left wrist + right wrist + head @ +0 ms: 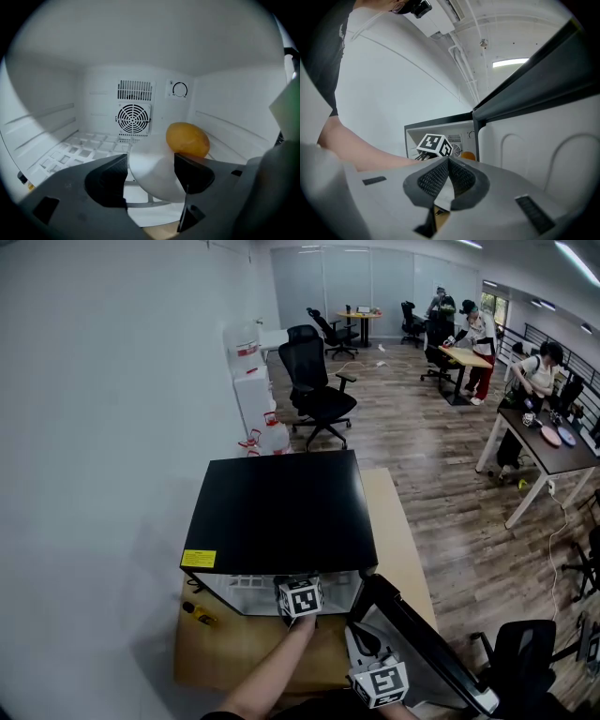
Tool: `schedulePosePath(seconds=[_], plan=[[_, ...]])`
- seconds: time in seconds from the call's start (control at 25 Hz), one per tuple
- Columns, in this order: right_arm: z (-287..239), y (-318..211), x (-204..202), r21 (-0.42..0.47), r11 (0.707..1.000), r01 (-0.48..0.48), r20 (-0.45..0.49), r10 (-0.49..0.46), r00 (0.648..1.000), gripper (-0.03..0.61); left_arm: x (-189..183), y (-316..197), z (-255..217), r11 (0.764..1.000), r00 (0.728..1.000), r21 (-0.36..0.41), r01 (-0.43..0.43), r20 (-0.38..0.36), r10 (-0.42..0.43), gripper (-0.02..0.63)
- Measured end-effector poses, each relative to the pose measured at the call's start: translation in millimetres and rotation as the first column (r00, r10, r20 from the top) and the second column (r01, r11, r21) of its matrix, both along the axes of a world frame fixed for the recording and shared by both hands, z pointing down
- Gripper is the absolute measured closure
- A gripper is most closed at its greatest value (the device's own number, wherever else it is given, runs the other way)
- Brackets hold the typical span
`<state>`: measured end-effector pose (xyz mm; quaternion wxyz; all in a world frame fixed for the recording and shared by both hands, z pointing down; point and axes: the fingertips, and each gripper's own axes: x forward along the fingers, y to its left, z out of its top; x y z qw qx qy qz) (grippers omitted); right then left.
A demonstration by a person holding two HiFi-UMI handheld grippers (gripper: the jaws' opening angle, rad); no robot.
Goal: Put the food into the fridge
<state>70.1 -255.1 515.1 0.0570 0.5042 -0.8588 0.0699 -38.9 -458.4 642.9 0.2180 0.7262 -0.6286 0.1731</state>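
One orange food (187, 139) — long axis sideways; left tongs (151, 165) released, right tongs (448, 165) clenched

The bare left forearm (270, 669) reached forward from the bottom edge of the head view, with the left marker cube (300, 596) at its end. The left gripper (151, 165) pointed forward and somewhat downward. Its two dark jaws stood wide apart, their pads facing each other across an open gap. The right gripper (448, 176) was held nearer the person's body and to the right of the left one, pointing nearly level. The right marker cube (380, 682) sat low in the head view. Its jaws were pressed together, the ribbed pads meeting along a single line. In the right gripper view the left forearm crossed the left half, ending at the left marker cube.
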Motion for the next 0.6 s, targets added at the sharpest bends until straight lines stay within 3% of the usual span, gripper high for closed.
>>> schedulePosePath(seconds=[0.16,0.4,0.6], plan=[[0,0,3,-0.018,1.0,-0.015,-0.002,0.015,1.0,0.518,-1,1,-3,1.0,0.999,0.016,-0.015,0.046,0.014,0.318],[4,4,1,0.003,1.0,0.006,0.001,-0.006,1.0,0.518,-7,1,1,1.0,1.0,0.017,0.0,-0.028,0.0,0.316],[-2,8,0,-0.008,1.0,-0.008,-0.004,0.008,1.0,0.518,-17,2,-9,0.998,0.999,0.061,0.007,-0.037,-0.005,0.316]])
